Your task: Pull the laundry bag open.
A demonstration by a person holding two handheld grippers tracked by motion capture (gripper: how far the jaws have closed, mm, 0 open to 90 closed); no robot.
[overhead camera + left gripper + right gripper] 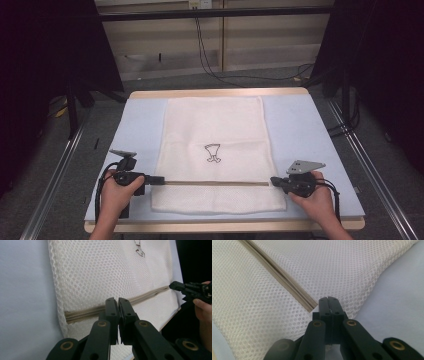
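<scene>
As seen from above, a white mesh bag [215,150] lies flat at the middle of the pale blue table [310,130], its long side running from 12 to 6 o'clock, with a small dark drawing [213,152] near its centre. A tan zipper [215,183] crosses the bag from 9 to 3 o'clock, close to the near edge. My left gripper [159,180] sits at the 9 o'clock end of that zipper, held in my left hand [120,187]. In the left gripper view its jaws stand pressed together over the zipper [82,313], part-way along from the end; whether the slider or any cloth is pinched between them I cannot tell, as the tips cover that spot. My right gripper [274,180] sits at the 3 o'clock end, held in my right hand [312,195]. In the right gripper view its jaws are also closed tight, tips right at the zipper's end [310,305] on the mesh [287,272] near the bag's edge; a pinch of cloth there cannot be confirmed. Bare table [402,297] shows at 3 o'clock of those jaws.
</scene>
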